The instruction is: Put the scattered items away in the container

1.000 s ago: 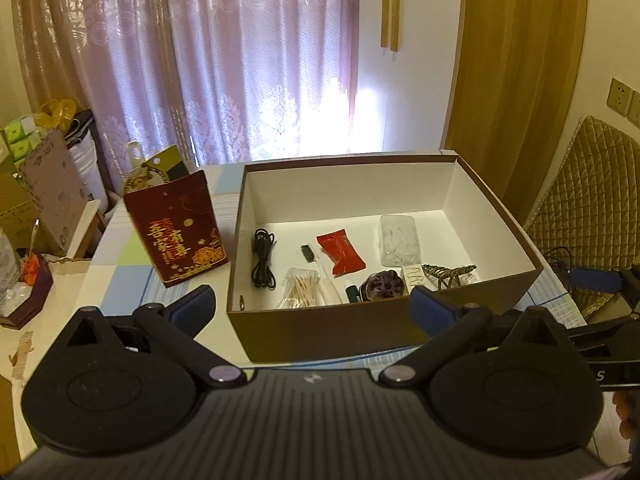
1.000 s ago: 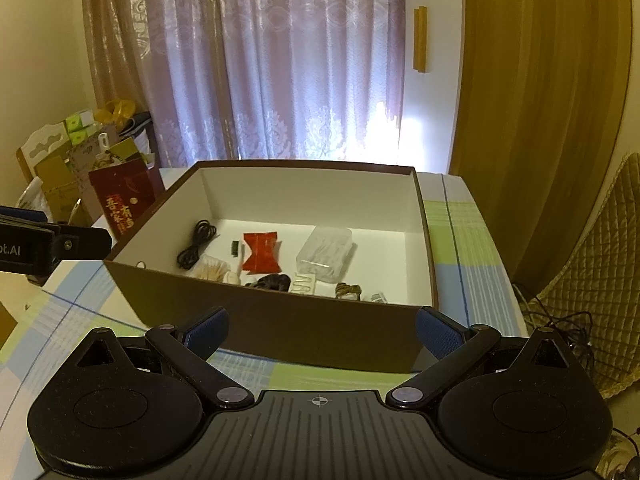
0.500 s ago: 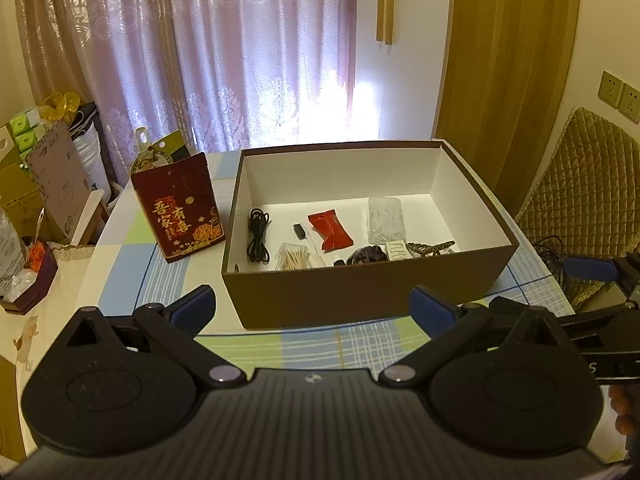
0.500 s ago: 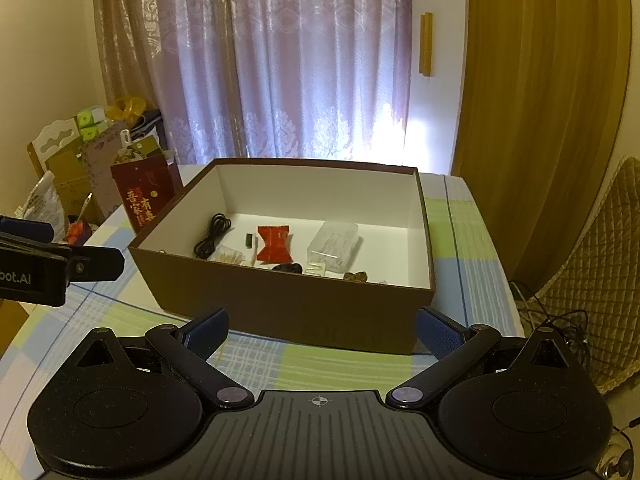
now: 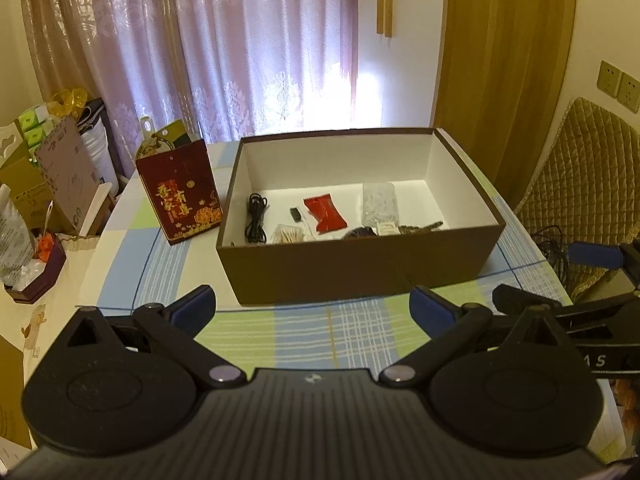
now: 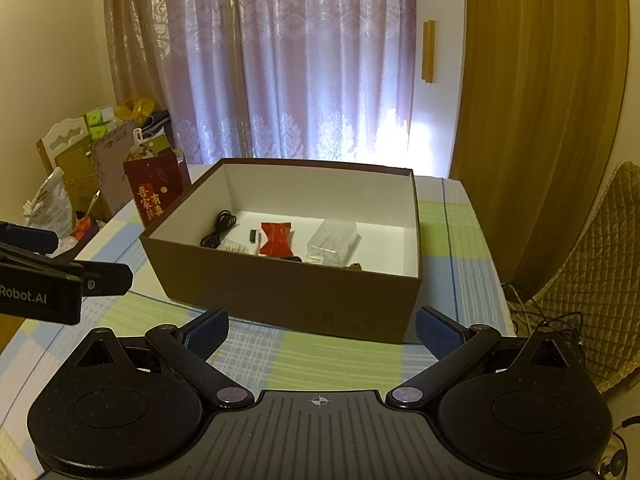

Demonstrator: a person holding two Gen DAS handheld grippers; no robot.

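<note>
**Both grippers empty, jaws wide, short of the filled box**

The left gripper [image 5: 312, 306] has its blue-padded jaws spread wide, holding and touching nothing, above the checked blue-and-green tablecloth [image 5: 344, 332] at the table's near edge. The right gripper [image 6: 322, 330] is likewise spread wide and empty, beside it over the same edge.

Just beyond both stands the brown cardboard box with a white inside [image 5: 360, 268], open-topped, in the middle of the table. On its floor, along the near wall, lie a coiled black cable [image 5: 257, 218] at the left end, a bundle of cotton swabs in clear wrap [image 5: 289, 234], a small black block [image 5: 295, 215], a red foil snack packet [image 5: 324, 214], a clear plastic case [image 5: 379, 203] and, at the right, a dark round thing [image 5: 360, 233] and a brownish twig-like piece [image 5: 424, 227], both half hidden by the wall.

A dark red gift bag with gold lettering [image 5: 180, 196] stands upright just beside the box's left wall, near the table's left edge.
</note>
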